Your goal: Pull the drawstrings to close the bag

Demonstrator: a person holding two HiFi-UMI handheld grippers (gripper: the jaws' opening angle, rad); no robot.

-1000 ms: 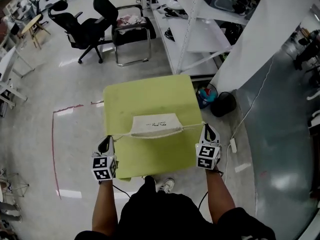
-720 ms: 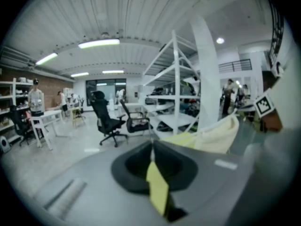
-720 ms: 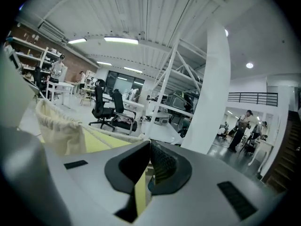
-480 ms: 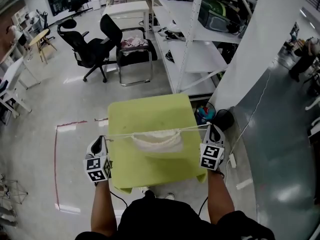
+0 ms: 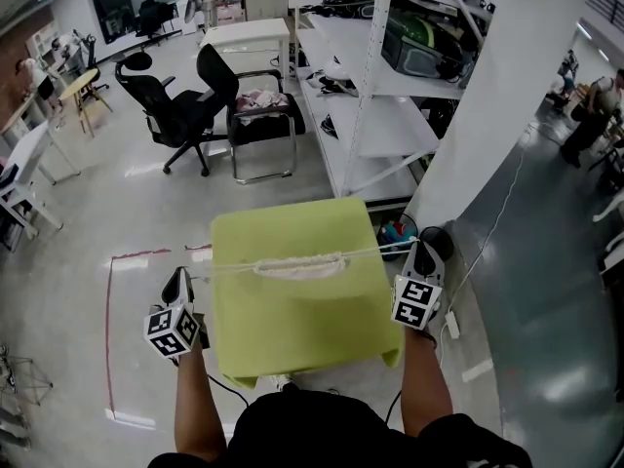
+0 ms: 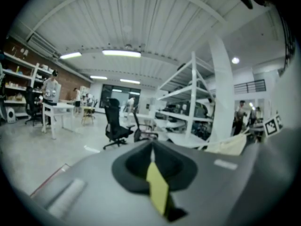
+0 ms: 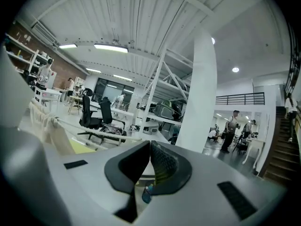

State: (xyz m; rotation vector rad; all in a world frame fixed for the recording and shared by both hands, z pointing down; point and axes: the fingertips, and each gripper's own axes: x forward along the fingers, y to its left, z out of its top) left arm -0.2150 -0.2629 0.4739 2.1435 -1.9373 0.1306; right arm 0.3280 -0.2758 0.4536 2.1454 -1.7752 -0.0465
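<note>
A white drawstring bag (image 5: 298,266) hangs above the yellow-green table (image 5: 292,310), its mouth gathered into a narrow ruffled band. Taut drawstrings (image 5: 375,252) run from it to both sides. My left gripper (image 5: 179,279) is off the table's left edge, shut on the left drawstring end. My right gripper (image 5: 422,252) is at the table's right edge, shut on the right end. In the right gripper view the two cords (image 7: 89,129) lead from the bag (image 7: 47,126) to the shut jaws. The left gripper view shows shut jaws and the bag (image 6: 231,145) far right.
Black office chairs (image 5: 174,105) stand behind the table on the grey floor. White shelving (image 5: 390,76) and a white pillar (image 5: 487,86) rise at the right. A dark bin (image 5: 436,242) and a cable (image 5: 487,232) lie to the table's right. Red floor tape (image 5: 109,330) runs at the left.
Both grippers have risen and the left one has moved outward. The bag has come up off the table and its mouth has drawn into a tighter bunch.
</note>
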